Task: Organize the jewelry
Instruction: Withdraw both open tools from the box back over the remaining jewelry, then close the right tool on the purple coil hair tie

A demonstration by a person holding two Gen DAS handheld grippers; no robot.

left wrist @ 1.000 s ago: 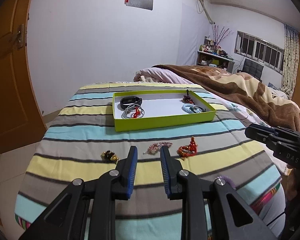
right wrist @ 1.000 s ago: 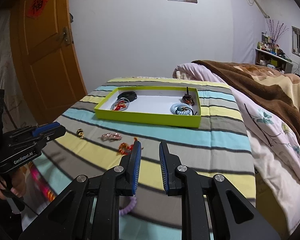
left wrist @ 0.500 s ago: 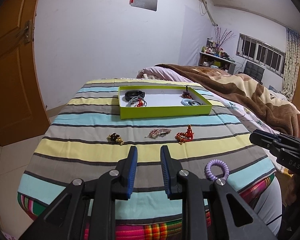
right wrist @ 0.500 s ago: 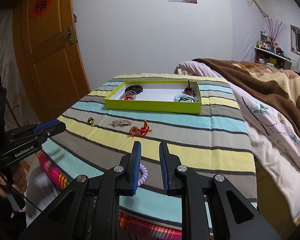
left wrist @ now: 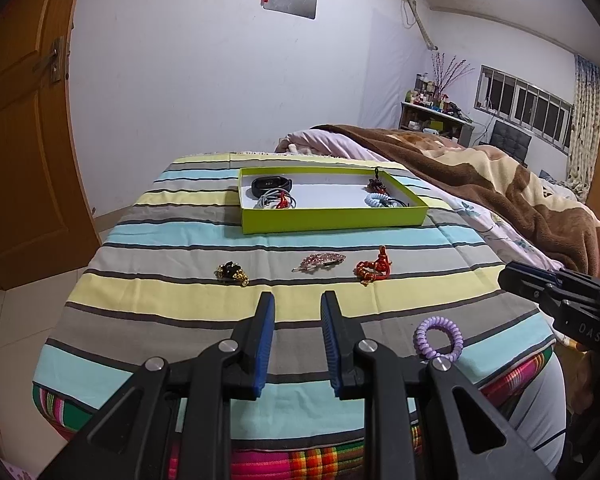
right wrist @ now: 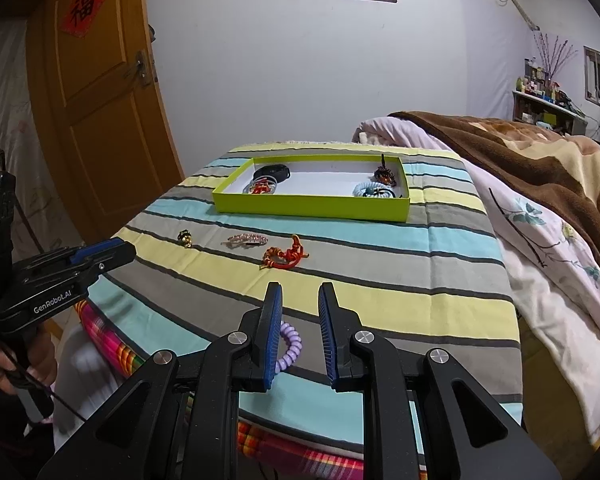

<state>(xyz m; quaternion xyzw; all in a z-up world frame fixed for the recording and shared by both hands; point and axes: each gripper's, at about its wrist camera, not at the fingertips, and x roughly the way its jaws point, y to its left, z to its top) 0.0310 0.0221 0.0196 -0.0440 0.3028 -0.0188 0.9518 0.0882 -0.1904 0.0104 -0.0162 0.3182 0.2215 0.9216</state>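
Note:
A lime-green tray [left wrist: 332,216] [right wrist: 312,205] sits far on the striped table and holds a black band, a grey and red bracelet, a light blue coil tie and a dark charm. On the cloth lie a black and gold piece [left wrist: 231,273] [right wrist: 185,237], a pink hair clip [left wrist: 320,261] [right wrist: 247,239], a red knotted bracelet [left wrist: 374,270] [right wrist: 285,258] and a purple coil tie [left wrist: 438,338] [right wrist: 289,346]. My left gripper [left wrist: 297,312] is open and empty near the front edge. My right gripper [right wrist: 299,304] is open, just above the purple tie.
The striped tablecloth [left wrist: 172,240] drops off at the near edge. A bed with a brown blanket [left wrist: 480,168] lies to the right. An orange door [right wrist: 100,92] stands at the left.
Both grippers have pulled back from the table and risen, so the front edge and the purple coil tie are now in view. Both stayed open.

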